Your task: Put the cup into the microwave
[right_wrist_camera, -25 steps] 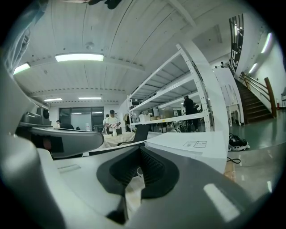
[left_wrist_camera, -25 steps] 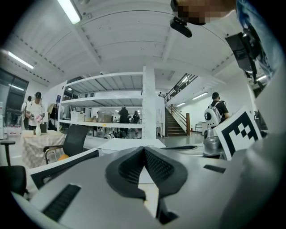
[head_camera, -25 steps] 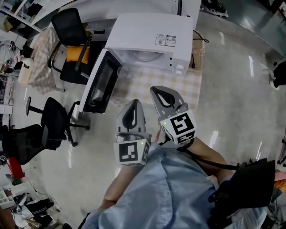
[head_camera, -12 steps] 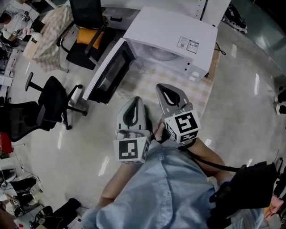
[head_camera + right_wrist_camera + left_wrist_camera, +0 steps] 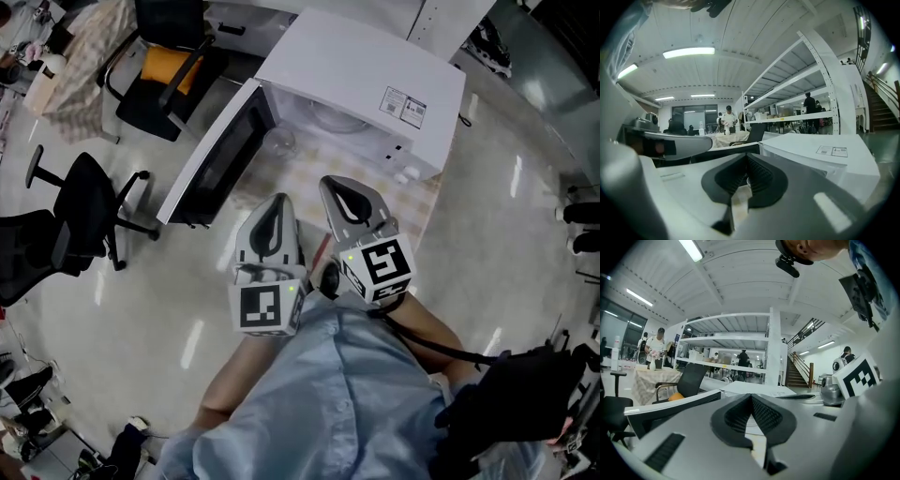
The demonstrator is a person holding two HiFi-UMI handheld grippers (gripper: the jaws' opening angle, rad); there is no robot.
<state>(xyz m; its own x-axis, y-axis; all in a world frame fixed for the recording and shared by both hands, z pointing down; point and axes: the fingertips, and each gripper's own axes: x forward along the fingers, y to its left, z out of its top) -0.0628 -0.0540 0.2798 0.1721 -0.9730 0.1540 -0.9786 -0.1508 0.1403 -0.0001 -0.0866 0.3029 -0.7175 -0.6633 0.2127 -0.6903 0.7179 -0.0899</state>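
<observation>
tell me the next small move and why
Probably open the left gripper and ease it toward the cup. The cup stands in front of the microwave, beside its open door. Both the left and the right gripper are shut, empty and short of it, and the left looks nearer.

We see a shiny grey floor (image 5: pixel 141 319) with bright spots of light on it. A black office chair (image 5: pixel 80 202) stands there. Another chair with an orange cushion (image 5: pixel 169 67) is next to a table under a checked cloth (image 5: pixel 89 66). Far off we see tall white shelves (image 5: pixel 774 348), stairs (image 5: pixel 800 373) and long lamps (image 5: pixel 689 52) on the white ceiling (image 5: pixel 740 282).
</observation>
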